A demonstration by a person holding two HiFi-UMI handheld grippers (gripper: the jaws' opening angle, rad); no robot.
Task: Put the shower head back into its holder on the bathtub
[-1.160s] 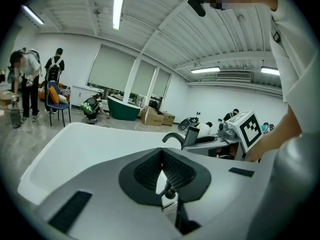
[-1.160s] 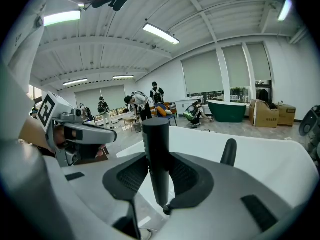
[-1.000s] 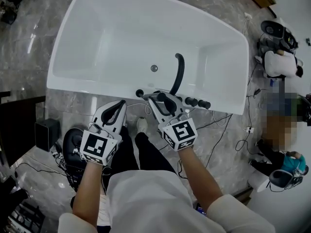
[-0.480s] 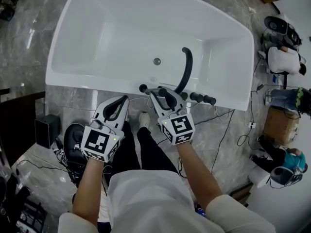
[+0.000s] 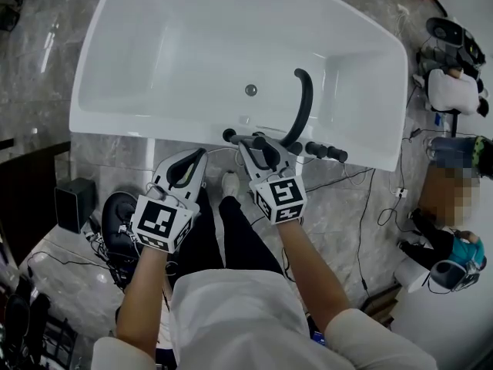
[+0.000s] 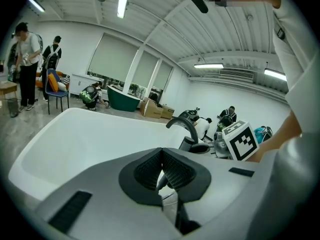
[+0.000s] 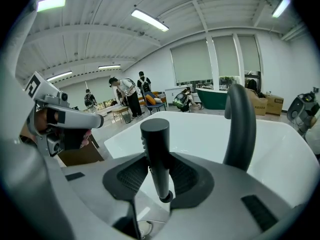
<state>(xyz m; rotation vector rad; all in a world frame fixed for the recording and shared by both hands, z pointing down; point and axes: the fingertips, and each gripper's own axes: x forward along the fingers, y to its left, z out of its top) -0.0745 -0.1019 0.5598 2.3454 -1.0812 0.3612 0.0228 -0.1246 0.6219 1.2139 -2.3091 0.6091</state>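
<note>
Two grippers hover at the near rim of a white bathtub (image 5: pixel 115 123), one in each of the person's hands. The right gripper (image 5: pixel 259 145) is clamped on the shower head (image 7: pixel 155 154), a black cylindrical wand that stands nearly upright between the ribbed pads, its flat top end above the jaws and its narrower lower end poking out below them. In the head view this gripper sits over the tub's near edge, just left of the curved black faucet spout (image 5: pixel 304 106) and a row of black knobs (image 5: pixel 323 151) mounted on the rim. From the right gripper view the spout rises just right of the held wand, with the white basin spread out behind both.

The left gripper (image 5: pixel 191 160) is beside the right one, on the floor side of the rim and apart from the tub. Its pads meet, with nothing gripped between them. Its view looks across the tub toward the spout and the marker cube (image 6: pixel 241 140) of the other gripper. Grey marble floor (image 5: pixel 46 68) surrounds the tub.
</note>
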